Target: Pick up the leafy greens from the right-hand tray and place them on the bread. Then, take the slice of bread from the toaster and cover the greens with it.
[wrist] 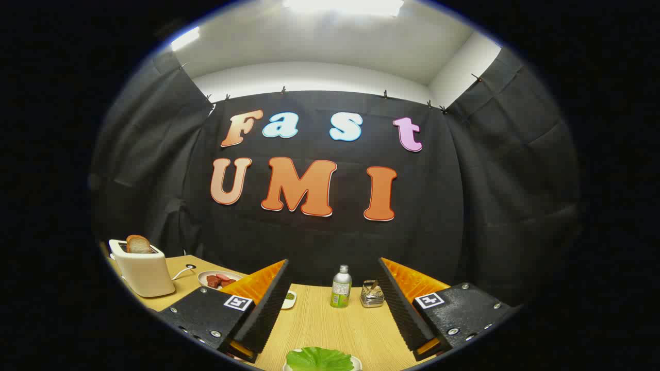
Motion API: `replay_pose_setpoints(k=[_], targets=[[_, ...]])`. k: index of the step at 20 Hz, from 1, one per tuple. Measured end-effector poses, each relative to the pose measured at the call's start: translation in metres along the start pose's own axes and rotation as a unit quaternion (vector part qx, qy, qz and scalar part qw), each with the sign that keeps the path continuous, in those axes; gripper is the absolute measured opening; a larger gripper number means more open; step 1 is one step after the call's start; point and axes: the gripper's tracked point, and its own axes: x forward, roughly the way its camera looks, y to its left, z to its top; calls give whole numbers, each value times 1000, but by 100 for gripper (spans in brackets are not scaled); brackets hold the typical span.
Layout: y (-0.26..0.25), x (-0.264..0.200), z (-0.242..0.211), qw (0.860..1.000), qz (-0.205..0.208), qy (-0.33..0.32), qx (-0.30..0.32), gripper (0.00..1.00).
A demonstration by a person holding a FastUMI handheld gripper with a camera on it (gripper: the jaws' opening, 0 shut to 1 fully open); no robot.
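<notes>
Beyond the fingers, at about twelve o'clock from the gripper (pixel 330 309), one small metal bottle (pixel 341 286) with a green label stands upright on the wooden table (pixel 330 330). Just beside it, toward one o'clock, sits one little wire basket (pixel 372 294) with something tucked in it, too small to make out. Out at ten o'clock one pale toaster (pixel 143 269) stands near the table's far left corner, and one slice of bread (pixel 138 244) sticks up out of its slot. A light cord (pixel 181 271) runs from the toaster along the table. Between the toaster and the left finger lies one white plate (pixel 219 279) holding a few reddish slices, perhaps meat. A small white dish (pixel 289 299) with something green peeks out past the left finger's inner edge, partly hidden by it.

The gripper is held level above the table, pointing straight at the booth's dark back wall. Its two fingers stand wide apart with nothing between them but bare tabletop; they touch nothing.

The leafy greens (pixel 319 358), one broad green leaf as far as can be seen, lie at six o'clock, close under the gripper and between the finger bases, resting on a white tray (pixel 356 363) whose rim just shows. Nothing stands between the fingers and the leaf.
</notes>
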Motion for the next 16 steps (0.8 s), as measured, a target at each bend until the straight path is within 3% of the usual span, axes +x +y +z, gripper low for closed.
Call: replay_pose_setpoints(k=[10, 16], targets=[[12, 2, 14, 1000, 11, -6, 8, 98], [24, 0, -5, 1000, 23, 17, 13, 98]])
